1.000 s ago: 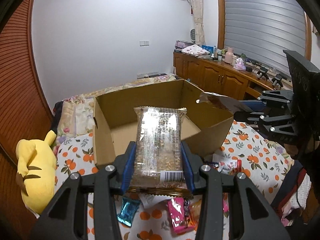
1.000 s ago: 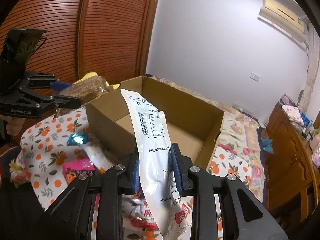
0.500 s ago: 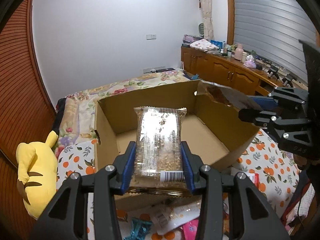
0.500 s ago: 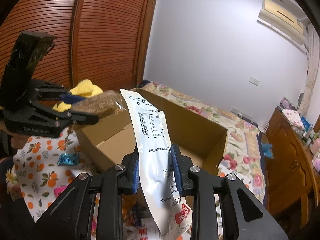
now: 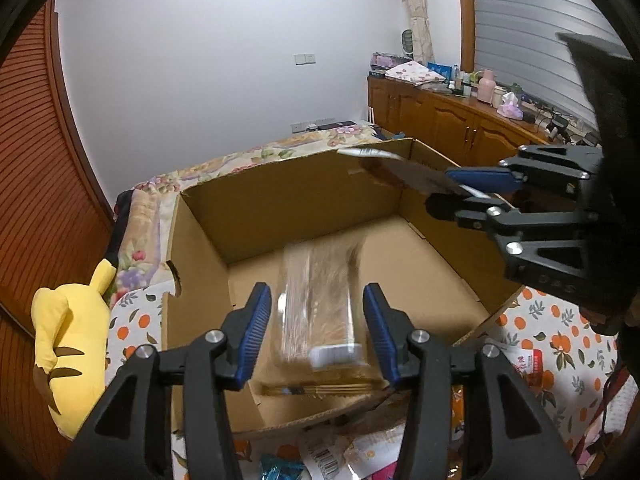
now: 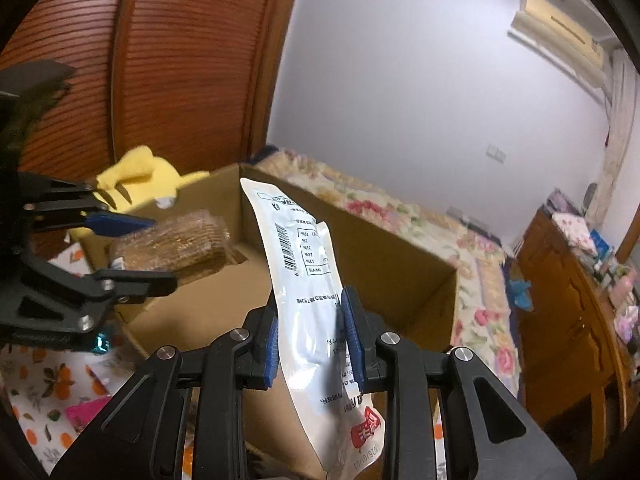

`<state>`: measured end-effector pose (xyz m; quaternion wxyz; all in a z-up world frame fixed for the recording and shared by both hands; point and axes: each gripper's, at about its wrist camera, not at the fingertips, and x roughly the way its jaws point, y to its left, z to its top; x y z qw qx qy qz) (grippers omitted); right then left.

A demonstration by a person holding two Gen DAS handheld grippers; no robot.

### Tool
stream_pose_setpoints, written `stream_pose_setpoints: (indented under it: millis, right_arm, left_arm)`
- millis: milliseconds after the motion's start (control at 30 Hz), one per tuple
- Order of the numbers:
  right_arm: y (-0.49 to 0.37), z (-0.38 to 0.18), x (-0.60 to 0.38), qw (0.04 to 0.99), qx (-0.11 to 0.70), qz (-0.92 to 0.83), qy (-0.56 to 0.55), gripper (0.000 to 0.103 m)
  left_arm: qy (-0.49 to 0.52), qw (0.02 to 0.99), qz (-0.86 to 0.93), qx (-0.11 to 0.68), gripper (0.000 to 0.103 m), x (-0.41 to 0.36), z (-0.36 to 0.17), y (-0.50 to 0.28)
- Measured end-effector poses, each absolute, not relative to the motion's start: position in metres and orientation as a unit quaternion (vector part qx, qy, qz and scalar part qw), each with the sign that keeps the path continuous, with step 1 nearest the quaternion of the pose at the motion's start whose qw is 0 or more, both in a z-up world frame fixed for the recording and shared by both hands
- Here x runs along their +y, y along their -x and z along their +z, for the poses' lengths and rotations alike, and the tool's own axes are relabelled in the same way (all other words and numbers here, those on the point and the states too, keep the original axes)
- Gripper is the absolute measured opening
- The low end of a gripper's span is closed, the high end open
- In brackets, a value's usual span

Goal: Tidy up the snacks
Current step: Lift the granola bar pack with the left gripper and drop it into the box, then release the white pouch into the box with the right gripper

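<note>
An open cardboard box (image 5: pixel 304 196) stands on the orange-print cloth. My left gripper (image 5: pixel 318 330) is open above the box's near side. A clear pack of brown cereal bars (image 5: pixel 320 312) is blurred between its blue pads, no longer touching them, falling into the box; it also shows in the right wrist view (image 6: pixel 180 244). My right gripper (image 6: pixel 312 336) is shut on a flat white snack pouch (image 6: pixel 308 292) and holds it upright over the box (image 6: pixel 400 264). In the left wrist view the right gripper (image 5: pixel 472 190) and its pouch (image 5: pixel 400 170) reach over the box's right wall.
Several loose snack packets (image 5: pixel 344 456) lie on the cloth in front of the box. A yellow plush toy (image 5: pixel 72 340) lies left of the box. A wooden cabinet (image 5: pixel 452 120) with clutter runs along the right wall. A wooden slatted wardrobe (image 6: pixel 180 60) stands behind.
My left gripper moved over the box and opened; the cereal bar pack has left its pads and is dropping. My right gripper moved over the box with its pouch.
</note>
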<state>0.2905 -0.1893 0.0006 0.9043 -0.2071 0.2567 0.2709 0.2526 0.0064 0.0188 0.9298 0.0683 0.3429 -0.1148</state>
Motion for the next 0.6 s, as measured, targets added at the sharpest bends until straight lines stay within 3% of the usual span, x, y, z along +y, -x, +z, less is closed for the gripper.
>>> stream_pose_setpoints:
  millis: [500, 600]
  right_arm:
    - [-0.307, -0.025, -0.187, 0.888, 0.315, 0.282, 0.184, 0.028]
    - [-0.307, -0.022, -0.192, 0.891, 0.315, 0.282, 0.164, 0.035]
  left_arm:
    - [-0.055, 0.933, -0.116, 0.337, 0.053, 0.019, 0.018, -0.242]
    - [-0.051, 0.935, -0.118, 0.331, 0.054, 0.021, 0.021, -0.233]
